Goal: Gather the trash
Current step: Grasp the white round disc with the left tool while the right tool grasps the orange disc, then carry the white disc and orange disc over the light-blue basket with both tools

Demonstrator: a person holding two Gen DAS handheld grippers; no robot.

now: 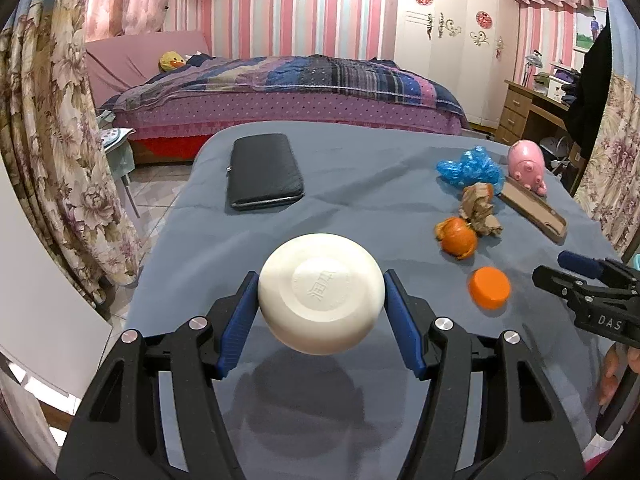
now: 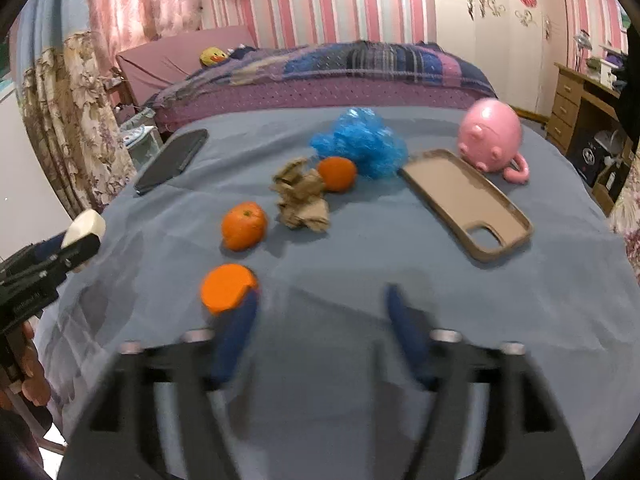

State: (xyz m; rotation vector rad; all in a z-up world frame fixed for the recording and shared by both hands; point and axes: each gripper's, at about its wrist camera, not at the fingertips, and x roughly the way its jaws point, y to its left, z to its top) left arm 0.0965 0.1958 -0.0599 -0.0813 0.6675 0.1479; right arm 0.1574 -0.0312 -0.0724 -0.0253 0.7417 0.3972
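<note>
The left gripper (image 1: 320, 296) held a round cream plastic bowl (image 1: 321, 293) by its sides, above the grey table (image 1: 360, 168). The right gripper (image 2: 320, 320) was open and empty beside the nearest orange peel piece (image 2: 228, 287), which looked light and bendy, so pinching its edge seemed best.

Both grippers share one build. The left gripper (image 1: 321, 292) has black plastic linkage arms, ribbed blue finger pads (image 1: 240, 320) and round silver pivot screws. The right gripper (image 2: 320, 312), blurred in its own view, has the same black frame, blue pads and silver screws, with white "DAS" lettering on its side. Bare skin of the right hand (image 1: 614, 376) shows behind it.
</note>
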